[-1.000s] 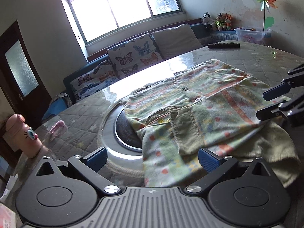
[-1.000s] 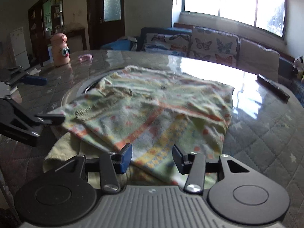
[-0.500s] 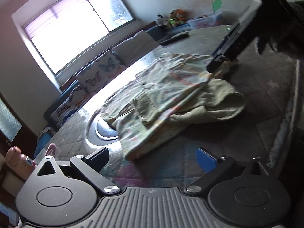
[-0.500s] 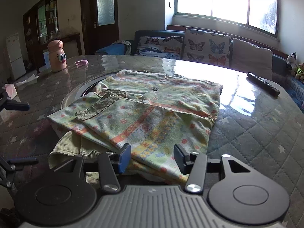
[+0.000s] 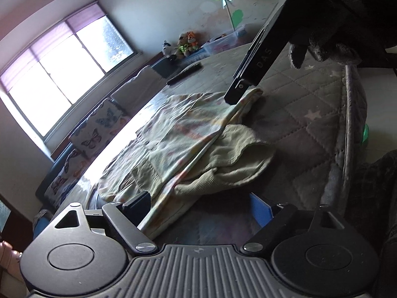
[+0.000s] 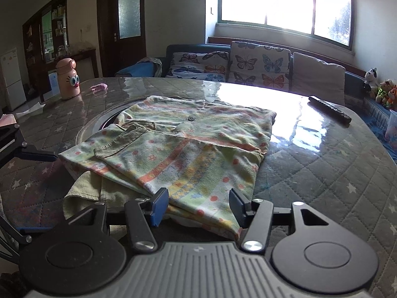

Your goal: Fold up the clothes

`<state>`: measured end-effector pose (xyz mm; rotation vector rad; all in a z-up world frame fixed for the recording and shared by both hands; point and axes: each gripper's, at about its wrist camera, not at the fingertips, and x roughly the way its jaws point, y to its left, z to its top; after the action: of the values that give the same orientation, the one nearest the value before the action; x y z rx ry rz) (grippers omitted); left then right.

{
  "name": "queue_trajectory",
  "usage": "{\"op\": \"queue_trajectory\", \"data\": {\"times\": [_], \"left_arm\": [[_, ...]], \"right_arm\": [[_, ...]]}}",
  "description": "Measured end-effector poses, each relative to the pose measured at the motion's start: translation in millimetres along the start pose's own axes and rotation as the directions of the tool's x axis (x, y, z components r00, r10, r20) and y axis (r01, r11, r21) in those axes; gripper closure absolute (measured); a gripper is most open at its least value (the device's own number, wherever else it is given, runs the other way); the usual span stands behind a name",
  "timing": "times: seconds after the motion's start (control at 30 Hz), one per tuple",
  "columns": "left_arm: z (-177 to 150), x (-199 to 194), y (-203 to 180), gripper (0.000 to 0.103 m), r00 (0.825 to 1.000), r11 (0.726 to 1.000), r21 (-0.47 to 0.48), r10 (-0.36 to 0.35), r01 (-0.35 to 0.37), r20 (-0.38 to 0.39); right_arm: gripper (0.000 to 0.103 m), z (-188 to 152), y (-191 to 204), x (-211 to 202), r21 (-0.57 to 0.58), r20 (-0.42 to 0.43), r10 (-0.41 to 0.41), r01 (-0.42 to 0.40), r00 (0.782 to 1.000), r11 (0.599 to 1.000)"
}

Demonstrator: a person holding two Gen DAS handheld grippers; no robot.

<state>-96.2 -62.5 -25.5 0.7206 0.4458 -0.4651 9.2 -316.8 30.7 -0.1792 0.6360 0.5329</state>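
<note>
The patterned shirt lies partly folded on the quilted bench, a ribbed green garment under its near edge. Both claws are spread and empty: right claw at the hem, left claw at the side edge. Next looks like pinching that hem for another fold. The lower garment is mostly hidden, and the left view is tilted and dim.

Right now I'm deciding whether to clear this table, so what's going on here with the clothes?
A person is folding clothes with two handheld grippers. A patterned shirt lies folded on the quilted table, on top of an olive ribbed garment. The right gripper is open at the shirt's near hem, the cloth between its fingers but not pinched. The left gripper is open too, tilted at the pile's corner, holding nothing.
</note>
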Motion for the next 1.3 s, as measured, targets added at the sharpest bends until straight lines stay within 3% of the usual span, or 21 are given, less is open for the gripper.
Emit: {"op": "queue_trajectory", "data": {"times": [0.17,0.23,0.3,0.4,0.5,0.63,0.9,0.97,1.03,1.13,1.23,1.27,1.3], "left_arm": [[6,7,0,0.034,0.999,0.999,-0.004,-0.032,0.032,0.023],[9,10,2,0.046,0.999,0.999,-0.016,-0.045,0.045,0.028],[11,12,7,0.066,0.998,0.997,-0.042,-0.059,0.061,0.037],[17,14,20,0.087,0.996,0.993,-0.1,-0.063,0.069,0.057],[25,17,38,0.093,0.995,0.983,-0.173,-0.054,0.067,0.078],[33,25,62,0.095,0.996,0.964,-0.258,-0.038,0.059,0.085],[39,40,84,0.095,0.996,0.946,-0.318,-0.044,0.067,0.08],[37,40,85,0.095,0.996,0.944,-0.323,-0.047,0.068,0.074],[34,39,86,0.092,0.997,0.942,-0.33,-0.046,0.065,0.065],[26,28,86,0.088,0.998,0.943,-0.33,-0.036,0.053,0.059],[14,15,84,0.063,0.999,0.948,-0.317,-0.011,0.027,0.05],[10,11,84,0.048,0.999,0.95,-0.312,-0.001,0.014,0.043],[6,9,82,0.046,0.999,0.953,-0.302,0.01,0.001,0.034]], "right_arm": [[0.048,-3,-5,-1,-0.002,-0.007,-0.005,0.005,1.0,1.0],[0.048,-4,-7,-1,-0.011,-0.014,-0.005,0.005,1.0,1.0],[0.048,-6,-8,-1,-0.023,-0.02,-0.004,0.004,1.0,1.0],[0.048,-7,-8,-1,-0.053,-0.03,0.007,-0.009,1.0,0.999],[0.048,-7,-5,-3,-0.096,-0.035,0.024,-0.027,0.999,0.995],[0.046,-7,2,-3,-0.16,-0.041,0.064,-0.07,0.997,0.985],[0.048,-5,32,19,-0.264,-0.037,0.13,-0.135,0.991,0.955],[0.052,-1,36,27,-0.262,-0.042,0.15,-0.155,0.988,0.952],[0.068,3,40,35,-0.248,-0.058,0.177,-0.186,0.982,0.951],[0.082,12,38,39,-0.211,-0.072,0.191,-0.202,0.979,0.956],[0.085,22,31,34,-0.164,-0.059,0.204,-0.211,0.977,0.964],[0.086,25,30,33,-0.16,-0.049,0.207,-0.212,0.977,0.964],[0.086,28,28,31,-0.156,-0.039,0.209,-0.212,0.977,0.965]]}}
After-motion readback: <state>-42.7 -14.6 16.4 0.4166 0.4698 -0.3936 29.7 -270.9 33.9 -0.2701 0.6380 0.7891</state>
